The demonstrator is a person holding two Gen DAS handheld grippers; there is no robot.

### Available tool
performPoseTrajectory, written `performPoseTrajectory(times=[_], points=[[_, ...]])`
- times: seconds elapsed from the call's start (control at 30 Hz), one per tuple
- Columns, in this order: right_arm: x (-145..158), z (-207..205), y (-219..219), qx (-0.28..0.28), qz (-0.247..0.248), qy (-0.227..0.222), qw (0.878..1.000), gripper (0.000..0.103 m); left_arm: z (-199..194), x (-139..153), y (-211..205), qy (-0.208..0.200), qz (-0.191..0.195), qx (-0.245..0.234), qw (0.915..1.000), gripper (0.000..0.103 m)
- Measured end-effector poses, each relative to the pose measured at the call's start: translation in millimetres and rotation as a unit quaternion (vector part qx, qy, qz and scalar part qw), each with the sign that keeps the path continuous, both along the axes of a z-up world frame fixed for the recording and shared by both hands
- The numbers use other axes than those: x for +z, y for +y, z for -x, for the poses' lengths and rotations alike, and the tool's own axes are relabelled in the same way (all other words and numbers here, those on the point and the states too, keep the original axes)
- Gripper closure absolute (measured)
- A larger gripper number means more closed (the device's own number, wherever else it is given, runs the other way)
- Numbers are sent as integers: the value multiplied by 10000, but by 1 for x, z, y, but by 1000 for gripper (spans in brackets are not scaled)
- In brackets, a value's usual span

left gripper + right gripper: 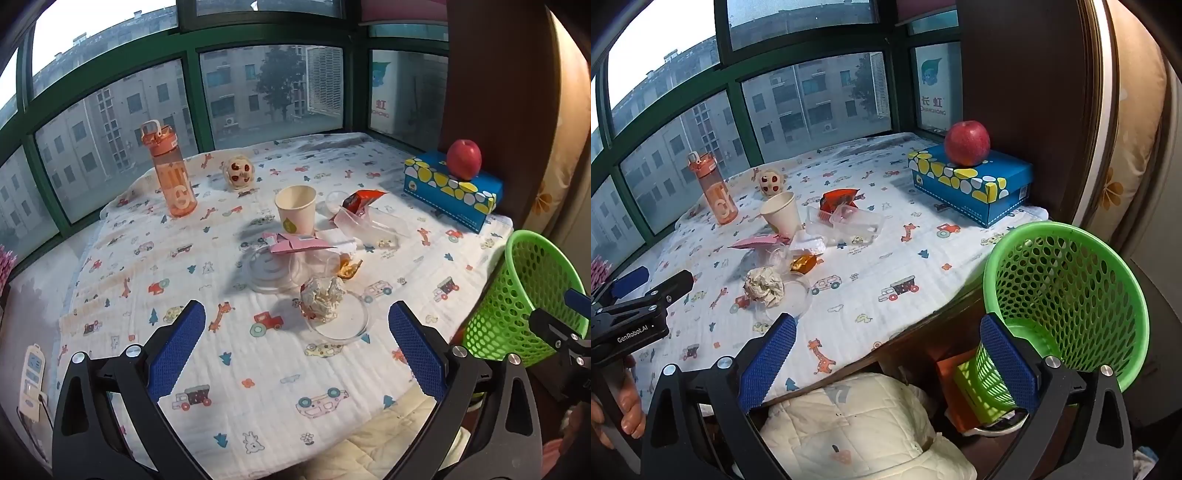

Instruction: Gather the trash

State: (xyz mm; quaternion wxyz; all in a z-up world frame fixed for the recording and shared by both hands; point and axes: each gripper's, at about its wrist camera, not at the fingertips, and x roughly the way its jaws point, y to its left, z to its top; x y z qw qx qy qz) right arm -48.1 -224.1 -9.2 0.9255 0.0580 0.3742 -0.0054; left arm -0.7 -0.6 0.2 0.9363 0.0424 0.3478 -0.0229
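Note:
Trash lies in the middle of the cloth-covered table [258,369]: a crumpled paper ball [323,299] on a clear lid, a paper cup [296,214], a pink folded paper [295,244], clear plastic containers [369,223], a red snack wrapper [360,200] and a gold wrapper [350,267]. A green mesh basket [1067,295] stands off the table's right edge. My left gripper [295,332] hovers open just short of the paper ball. My right gripper [886,343] is open over the table's front edge, its right finger in front of the basket. Nothing is held.
An orange water bottle [171,171] and a small spotted toy [240,171] stand at the back left. A red apple [967,143] rests on a blue tissue box [975,184] at the back right. A quilted white cushion [849,424] lies below the table edge. A hand [624,410] holds the left gripper's handle.

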Motion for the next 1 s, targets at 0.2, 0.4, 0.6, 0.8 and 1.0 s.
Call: performPoseTrajectory(times=[0.2, 0.4, 0.6, 0.8, 1.0], points=[[2, 3, -6, -19, -64, -26, 10000, 6, 1, 2, 4, 40, 135, -70, 9999, 5], [4, 4, -9, -94, -51, -50, 9999, 6, 1, 2, -7, -6, 65, -95, 9999, 5], [4, 4, -10, -106, -55, -47, 9999, 6, 3, 3, -5, -12, 97, -108, 9999, 5], [3, 3, -10, -106, -61, -47, 9999, 6, 1, 3, -5, 10, 96, -103, 9999, 5], [4, 4, -10, -122, -77, -52, 9999, 6, 1, 3, -6, 6, 91, -102, 9999, 5]])
